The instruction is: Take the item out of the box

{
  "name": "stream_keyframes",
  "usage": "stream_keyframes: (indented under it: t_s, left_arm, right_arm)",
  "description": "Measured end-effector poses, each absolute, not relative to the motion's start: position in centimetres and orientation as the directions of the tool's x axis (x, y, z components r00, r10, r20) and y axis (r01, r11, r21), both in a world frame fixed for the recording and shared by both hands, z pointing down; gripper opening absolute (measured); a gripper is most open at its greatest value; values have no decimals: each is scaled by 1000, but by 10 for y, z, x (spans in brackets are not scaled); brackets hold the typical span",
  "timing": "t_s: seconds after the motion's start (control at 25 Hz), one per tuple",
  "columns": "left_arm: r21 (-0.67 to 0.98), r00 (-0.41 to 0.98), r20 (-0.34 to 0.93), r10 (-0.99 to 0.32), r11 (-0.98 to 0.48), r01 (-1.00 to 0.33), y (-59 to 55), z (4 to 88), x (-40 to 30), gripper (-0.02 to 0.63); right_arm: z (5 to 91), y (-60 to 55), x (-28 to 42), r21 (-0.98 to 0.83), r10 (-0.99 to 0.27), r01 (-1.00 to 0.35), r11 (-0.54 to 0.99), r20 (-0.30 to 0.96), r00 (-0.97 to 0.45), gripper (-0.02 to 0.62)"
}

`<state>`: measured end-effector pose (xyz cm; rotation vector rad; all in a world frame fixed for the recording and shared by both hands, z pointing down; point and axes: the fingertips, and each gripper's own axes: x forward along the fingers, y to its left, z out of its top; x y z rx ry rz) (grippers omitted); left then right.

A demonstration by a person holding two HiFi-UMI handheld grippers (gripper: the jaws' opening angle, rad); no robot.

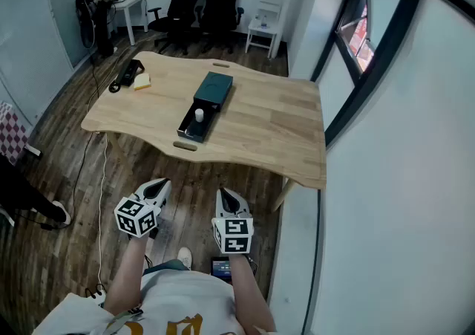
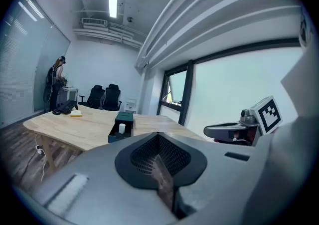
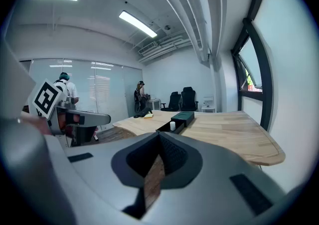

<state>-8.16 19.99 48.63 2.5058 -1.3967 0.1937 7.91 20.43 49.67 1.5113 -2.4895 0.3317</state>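
Smooth, wavy-edged wooden table [image 1: 274,125] lies at 12 o'clock, with open plank floor [image 1: 67,148] before its near edge. Left gripper [image 1: 158,189] and right gripper [image 1: 225,196] hang side by side, jaws pressed together, empty. The dark rectangular box [image 1: 214,88] sits mid-table, and the white cylindrical item [image 1: 199,114] stands in its slid-out 7 o'clock end. A white wall [image 1: 401,177] hems 3 o'clock. A black device [image 1: 128,73] lies at 10 o'clock.

Wooden table [image 1: 282,125], open dark box [image 1: 213,90], black device [image 1: 128,73], yellow block [image 1: 142,82]
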Motion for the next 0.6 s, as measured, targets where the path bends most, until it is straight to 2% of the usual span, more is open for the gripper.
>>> stream_keyframes:
  t_s: [0.6]
  left_arm:
    - [184,469,249,-847,-434,-882,187,489,-82,2]
  right_arm:
    - [490,192,96,-128,-850,-887,443,254,-461,5]
